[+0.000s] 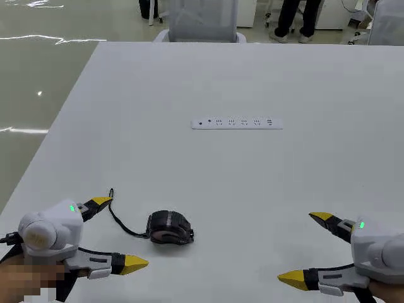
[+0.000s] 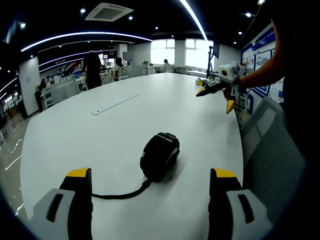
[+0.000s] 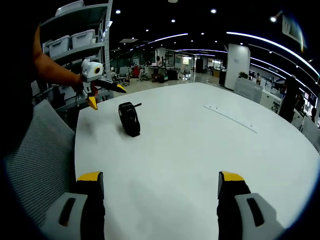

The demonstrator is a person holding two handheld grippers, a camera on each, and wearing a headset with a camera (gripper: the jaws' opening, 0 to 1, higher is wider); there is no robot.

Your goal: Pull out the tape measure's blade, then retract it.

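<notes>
A black tape measure (image 1: 169, 228) with a black wrist cord lies on the white table, blade not drawn out. My left gripper (image 1: 120, 232) is open at the table's near left, its yellow-tipped jaws to either side of the cord, a short way from the case. In the left gripper view the tape measure (image 2: 160, 154) lies just ahead between the jaws of the left gripper (image 2: 150, 180). My right gripper (image 1: 307, 247) is open at the near right, well apart from it. The right gripper view has the tape measure (image 3: 129, 118) far off, with the left gripper (image 3: 106, 95) beyond it.
A white power strip (image 1: 237, 123) lies flat mid-table. A grey chair (image 1: 201, 20) stands at the far edge, with a person's legs (image 1: 297, 19) behind. The table's left edge (image 1: 53, 132) drops to a glossy floor.
</notes>
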